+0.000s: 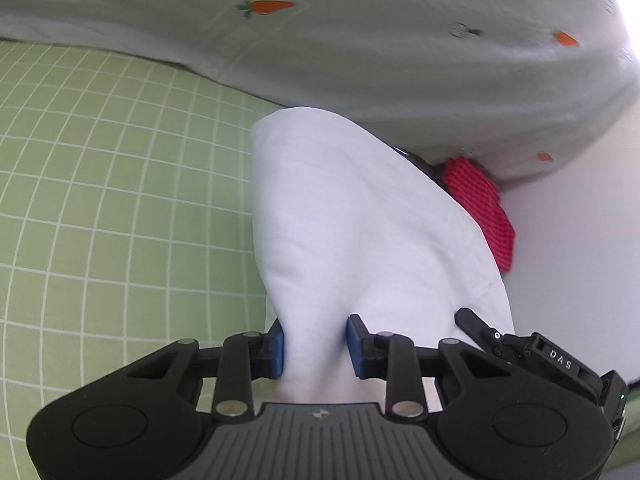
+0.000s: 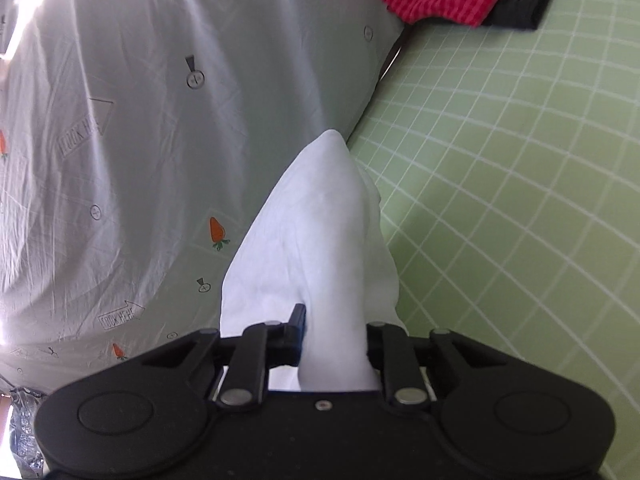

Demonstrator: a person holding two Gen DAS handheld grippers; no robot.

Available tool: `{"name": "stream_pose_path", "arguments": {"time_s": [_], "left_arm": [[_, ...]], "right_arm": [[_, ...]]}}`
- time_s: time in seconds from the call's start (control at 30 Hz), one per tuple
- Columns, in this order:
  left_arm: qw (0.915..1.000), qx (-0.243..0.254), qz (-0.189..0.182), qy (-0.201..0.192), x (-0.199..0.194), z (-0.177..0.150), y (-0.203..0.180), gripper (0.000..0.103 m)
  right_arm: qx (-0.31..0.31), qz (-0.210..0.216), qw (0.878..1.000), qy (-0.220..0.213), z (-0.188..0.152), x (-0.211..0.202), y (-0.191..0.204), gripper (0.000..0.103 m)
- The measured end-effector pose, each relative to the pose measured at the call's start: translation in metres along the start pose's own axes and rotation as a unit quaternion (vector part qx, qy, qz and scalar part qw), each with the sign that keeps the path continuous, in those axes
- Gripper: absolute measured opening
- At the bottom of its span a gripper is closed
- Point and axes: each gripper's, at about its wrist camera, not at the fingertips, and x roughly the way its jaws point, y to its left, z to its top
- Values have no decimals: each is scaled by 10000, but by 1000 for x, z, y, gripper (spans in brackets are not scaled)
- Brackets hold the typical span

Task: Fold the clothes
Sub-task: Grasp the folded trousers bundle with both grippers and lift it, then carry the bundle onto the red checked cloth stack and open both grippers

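Observation:
A white garment [image 1: 344, 216] hangs forward from my left gripper [image 1: 316, 346], whose blue-padded fingers are shut on a bunched fold of it. The other gripper [image 1: 520, 352] shows at the lower right of the left wrist view, beside the cloth. In the right wrist view the same white garment [image 2: 320, 232] runs forward from my right gripper [image 2: 334, 340], which is shut on it. The cloth is lifted over the green checked sheet [image 1: 120, 200].
A pale quilt with carrot prints [image 1: 360, 40] lies along the far side and fills the left of the right wrist view [image 2: 140, 120]. A red striped garment [image 1: 484, 208] lies on a dark one [image 2: 524, 0] beside the quilt. The green checked sheet [image 2: 520, 200] extends to the right.

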Motion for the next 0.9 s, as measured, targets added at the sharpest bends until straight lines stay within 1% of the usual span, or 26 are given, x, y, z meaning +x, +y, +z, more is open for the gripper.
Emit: {"name": "stream_pose_path", "arguments": {"time_s": [0.1,0.17,0.27,0.33,0.43,0.53,0.63,0.67,0.77,0.9], "left_arm": [[9999,46,-147,-3,-3,-15,-19,32],[9997,83,-236,-20,-6,-25,-33,32],[9993,205,-221,-205,-4,-44,-66,31],[9991,199,-202,-308,6,-56,-90,32],[9987,-106,-223,-452,26,-76,-125,32],[9975,-346,-209,-577,50,-94,-166,32],[9955,-585,-285,-685,77,-99,-205,32],[9949,-631,-307,-722,86,-99,-218,32],[9946,-484,-351,-851,107,-82,-254,32],[9935,-287,-409,-1022,135,-59,-301,32]], "right_arm": [[-37,4,9997,-229,-3,-30,-4,19],[-1,29,9995,-315,3,-48,-10,19],[13,131,9992,-369,19,-70,-26,19],[7,250,9990,-381,37,-84,-42,19],[-172,386,9988,-247,77,-100,-67,19],[-647,471,9968,-68,126,-116,-78,19],[-1074,559,9926,-16,176,-131,-88,19],[-1172,542,9916,-28,193,-135,-91,19],[-1297,676,9892,-66,242,-143,-95,19],[-1704,843,9816,-158,307,-139,-95,19]]}}
